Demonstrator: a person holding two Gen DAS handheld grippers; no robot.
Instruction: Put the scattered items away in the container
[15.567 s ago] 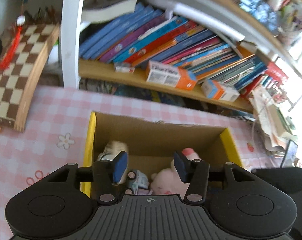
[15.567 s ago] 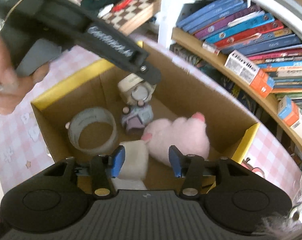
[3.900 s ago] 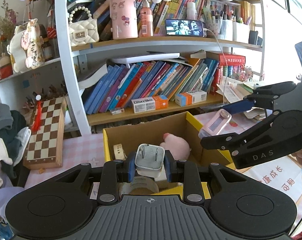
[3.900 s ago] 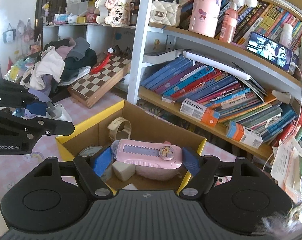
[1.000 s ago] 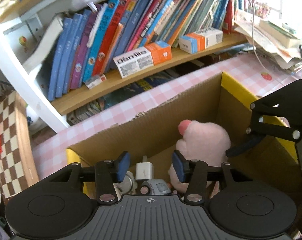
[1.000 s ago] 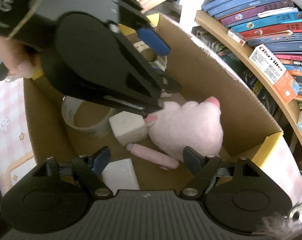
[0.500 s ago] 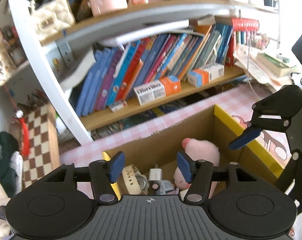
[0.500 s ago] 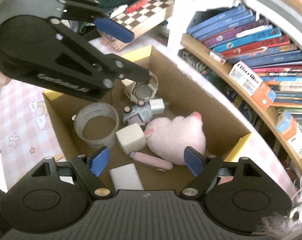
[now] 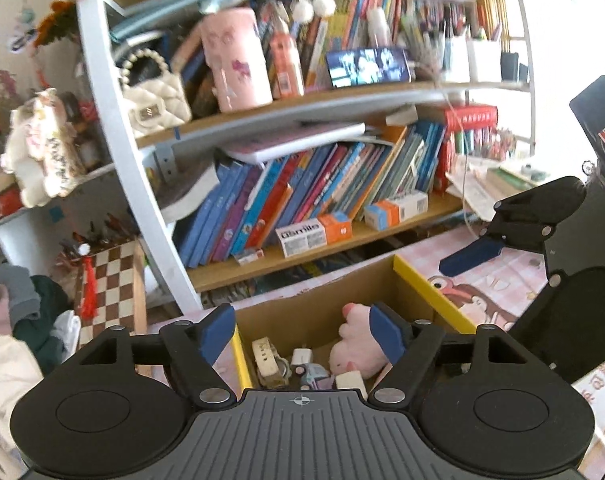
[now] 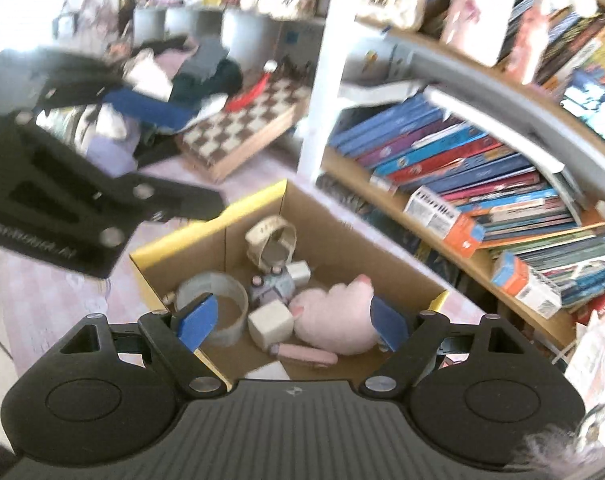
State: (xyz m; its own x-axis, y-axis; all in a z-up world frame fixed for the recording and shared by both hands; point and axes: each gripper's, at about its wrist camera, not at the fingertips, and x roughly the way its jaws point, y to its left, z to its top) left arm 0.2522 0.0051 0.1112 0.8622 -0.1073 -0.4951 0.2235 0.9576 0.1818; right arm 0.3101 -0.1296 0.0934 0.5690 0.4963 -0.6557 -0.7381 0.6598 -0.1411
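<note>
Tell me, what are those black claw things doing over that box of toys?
A person is tidying small things into the cardboard box with two hand-held grippers. Both the left gripper and the right gripper are open and hold nothing. Inside the box lie a pink plush toy, a tape roll, a watch, a white charger, a small toy car, a white cube and a pink cutter.

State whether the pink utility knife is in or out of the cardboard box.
In: the pink utility knife lies on the cardboard box floor beside the pink plush.
</note>
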